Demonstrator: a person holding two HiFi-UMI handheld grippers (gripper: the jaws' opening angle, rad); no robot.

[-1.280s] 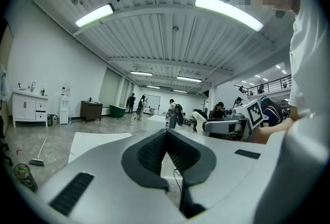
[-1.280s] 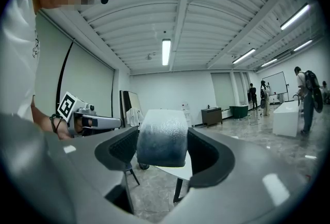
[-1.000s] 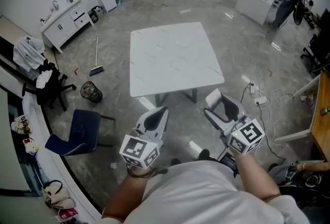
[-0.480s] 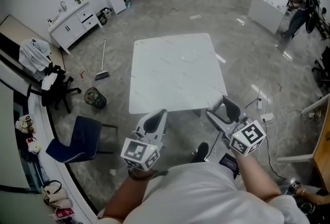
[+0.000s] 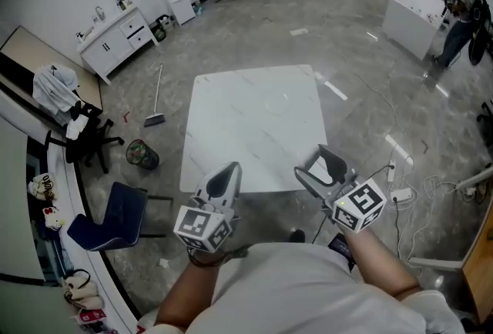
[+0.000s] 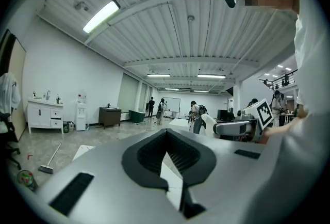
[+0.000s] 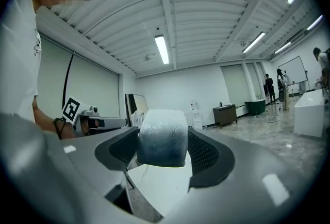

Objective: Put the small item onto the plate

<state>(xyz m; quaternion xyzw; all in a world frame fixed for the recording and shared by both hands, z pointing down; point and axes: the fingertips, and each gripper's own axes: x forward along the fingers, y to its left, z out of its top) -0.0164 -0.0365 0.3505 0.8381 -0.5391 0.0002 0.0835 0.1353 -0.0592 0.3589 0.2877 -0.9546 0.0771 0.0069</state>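
The right claw [image 5: 318, 165] grips the small item [image 7: 164, 138], a frosted block, short of the white surface [image 5: 254, 125]; the left claw [image 5: 223, 180] is closed, empty. I cannot make out the plate, so a hasty release could miss it.

White marble table [image 5: 254, 121], left gripper [image 5: 229, 171] and right gripper [image 5: 314, 163] above its near edge, blue chair [image 5: 114, 215] at left
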